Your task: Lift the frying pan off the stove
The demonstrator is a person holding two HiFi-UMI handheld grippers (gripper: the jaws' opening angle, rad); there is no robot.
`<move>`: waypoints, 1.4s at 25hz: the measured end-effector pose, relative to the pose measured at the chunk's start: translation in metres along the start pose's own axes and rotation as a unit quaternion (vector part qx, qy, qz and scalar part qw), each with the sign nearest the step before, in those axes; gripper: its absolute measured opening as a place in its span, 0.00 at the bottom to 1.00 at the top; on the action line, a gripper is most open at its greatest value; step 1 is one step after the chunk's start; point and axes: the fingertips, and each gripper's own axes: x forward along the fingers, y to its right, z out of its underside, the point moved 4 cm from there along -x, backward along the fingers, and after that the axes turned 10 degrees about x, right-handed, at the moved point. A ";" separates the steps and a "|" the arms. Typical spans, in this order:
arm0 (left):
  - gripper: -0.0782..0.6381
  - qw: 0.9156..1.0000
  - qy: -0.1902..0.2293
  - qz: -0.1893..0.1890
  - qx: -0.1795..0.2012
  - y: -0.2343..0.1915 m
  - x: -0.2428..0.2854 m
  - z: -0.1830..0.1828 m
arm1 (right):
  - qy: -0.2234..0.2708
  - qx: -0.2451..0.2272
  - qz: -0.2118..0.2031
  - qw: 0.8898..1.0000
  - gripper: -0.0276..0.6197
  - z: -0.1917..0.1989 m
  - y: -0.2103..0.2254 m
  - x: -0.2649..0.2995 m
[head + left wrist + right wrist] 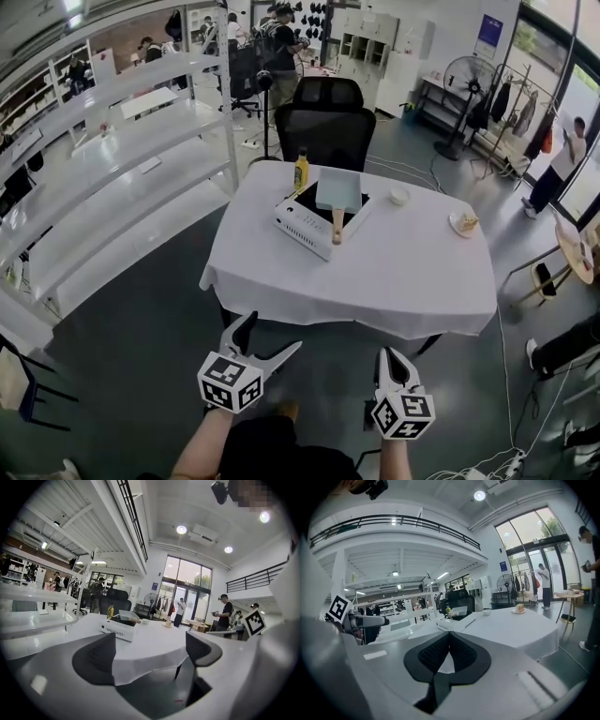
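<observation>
A pale blue rectangular frying pan with a wooden handle rests on a white stove at the far left of a white-clothed table. Both grippers hang in front of the table's near edge, well short of the pan. My left gripper is open with nothing between its jaws. My right gripper has its jaws closed together and holds nothing. The left gripper view shows the pan and stove far beyond the open left gripper. The right gripper view shows the pan beyond the shut right gripper.
A yellow bottle stands behind the stove. A small bowl and a plate with food lie on the table's right side. A black office chair stands behind the table, white shelving runs along the left, and people stand further off.
</observation>
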 end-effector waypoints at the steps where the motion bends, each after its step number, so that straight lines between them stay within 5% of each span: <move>1: 0.81 1.000 -0.001 0.002 -0.001 -0.003 0.004 0.001 | -0.001 0.000 0.002 1.000 0.05 0.000 0.001 0.004; 26: 0.81 0.999 -0.021 0.036 -0.012 -0.039 0.054 0.005 | -0.019 -0.003 0.019 1.000 0.05 -0.005 0.008 0.063; 35: 0.81 0.999 -0.016 0.035 -0.009 -0.056 0.119 -0.012 | -0.016 -0.004 0.009 1.000 0.05 -0.031 0.039 0.118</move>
